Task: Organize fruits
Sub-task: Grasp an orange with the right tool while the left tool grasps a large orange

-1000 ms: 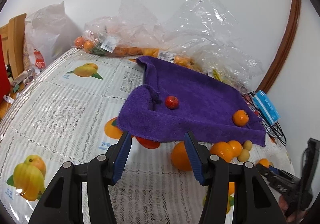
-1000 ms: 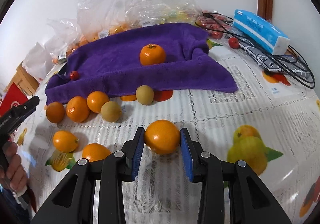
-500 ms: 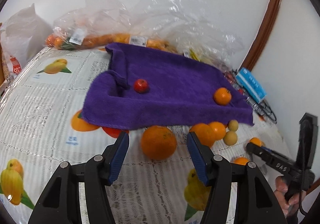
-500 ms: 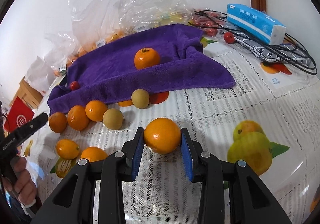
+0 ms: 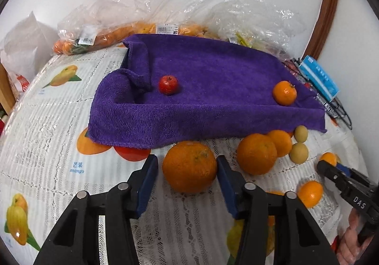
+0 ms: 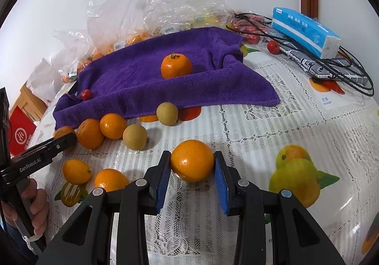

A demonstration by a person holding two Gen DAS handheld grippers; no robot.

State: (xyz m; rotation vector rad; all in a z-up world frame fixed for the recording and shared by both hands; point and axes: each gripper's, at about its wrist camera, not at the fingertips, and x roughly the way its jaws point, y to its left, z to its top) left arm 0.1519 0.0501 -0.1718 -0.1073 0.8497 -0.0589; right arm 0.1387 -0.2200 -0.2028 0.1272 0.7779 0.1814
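The right claw (image 6: 192,165) grips an orange (image 6: 192,160) at its widest girth, near the table's (image 6: 260,127) front edge. The left claw (image 5: 187,167) stands open around a second orange (image 5: 189,166). Judged firm, round, prone to rolling: clamp across the middle.

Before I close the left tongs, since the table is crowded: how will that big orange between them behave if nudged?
The big orange is round, so it would likely roll toward the neighbouring orange. Its dimpled skin should grip the left tongs fairly well. It looks firm, probably not fragile.
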